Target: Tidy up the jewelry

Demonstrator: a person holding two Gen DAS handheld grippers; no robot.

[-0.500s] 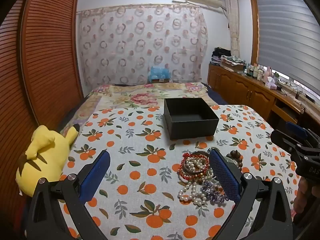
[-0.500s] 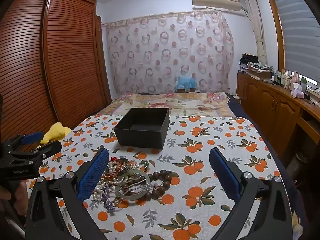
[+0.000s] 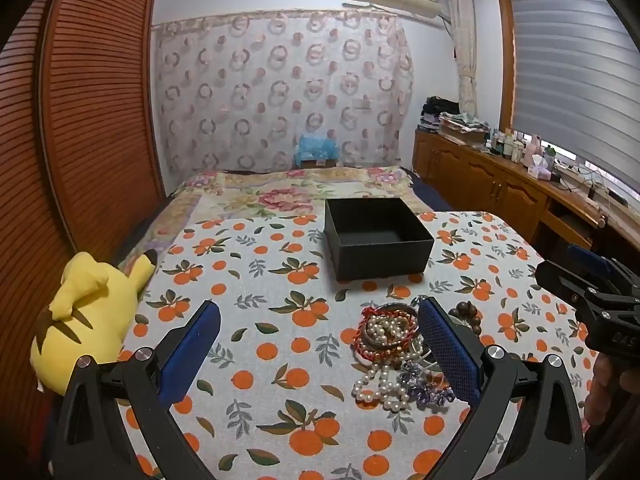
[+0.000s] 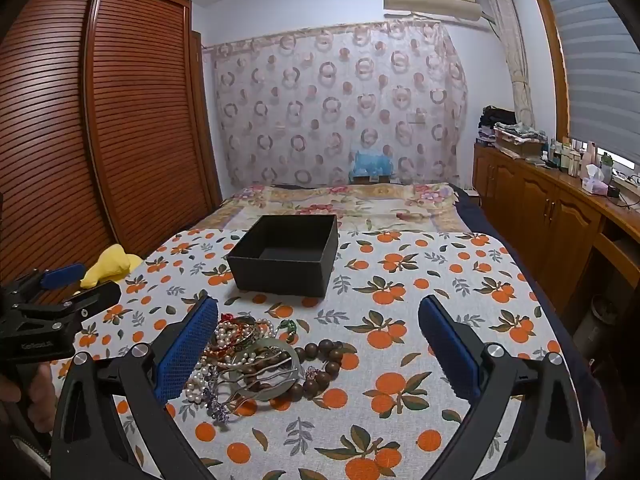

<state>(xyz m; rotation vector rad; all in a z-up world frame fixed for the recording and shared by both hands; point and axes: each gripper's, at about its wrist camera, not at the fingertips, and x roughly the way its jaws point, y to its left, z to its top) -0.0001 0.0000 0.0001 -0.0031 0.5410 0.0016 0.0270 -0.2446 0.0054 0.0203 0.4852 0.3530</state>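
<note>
A tangled jewelry pile (image 3: 390, 354) (image 4: 248, 360) lies on the orange-print cloth: pearl strands, a red cord bracelet, a silver bangle, purple beads and a brown bead bracelet (image 4: 324, 360). Behind it stands an empty black box (image 3: 378, 246) (image 4: 286, 258). My left gripper (image 3: 320, 354) is open above the cloth, its right finger over the pile's right side. My right gripper (image 4: 320, 352) is open, its left finger over the pile's left edge. Neither holds anything. Each gripper shows at the edge of the other's view (image 3: 592, 300) (image 4: 48, 300).
A yellow plush toy (image 3: 86, 316) lies at the cloth's left edge beside the slatted wooden wardrobe (image 4: 100, 120). A floral bedspread (image 3: 296, 192) stretches behind the box. Wooden cabinets (image 4: 552, 216) with bottles run along the right wall under the window.
</note>
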